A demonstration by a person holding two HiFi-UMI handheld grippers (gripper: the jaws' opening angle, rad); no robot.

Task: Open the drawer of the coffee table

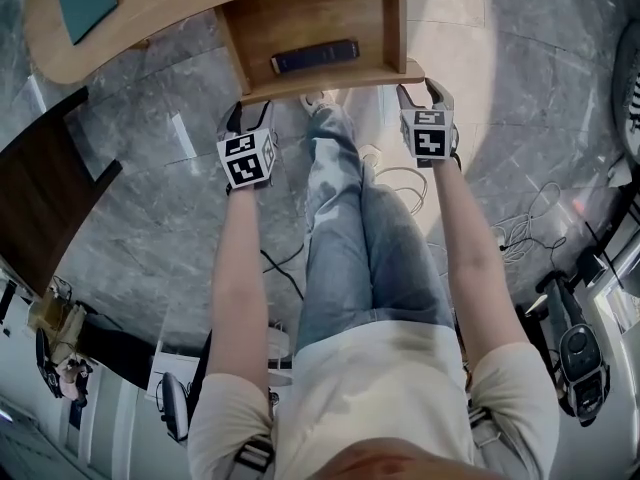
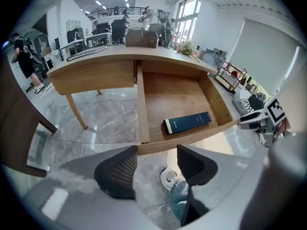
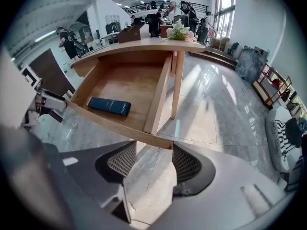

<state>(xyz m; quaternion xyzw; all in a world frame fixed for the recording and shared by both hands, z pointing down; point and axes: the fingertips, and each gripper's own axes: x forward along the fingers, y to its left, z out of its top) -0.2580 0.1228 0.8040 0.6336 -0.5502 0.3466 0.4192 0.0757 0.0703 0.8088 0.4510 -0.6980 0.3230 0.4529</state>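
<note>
The left gripper (image 2: 156,153) has its black ribbed jaws apart with nothing between them, the tips just at the front edge of the light wooden drawer (image 2: 143,110). The right gripper (image 3: 153,150) is likewise parted and empty, at the drawer's other front corner. The drawer stands pulled out from the rounded wooden coffee table (image 1: 62,50) and holds a flat dark blue box (image 1: 315,55), whose pale print is too small to read.
</note>
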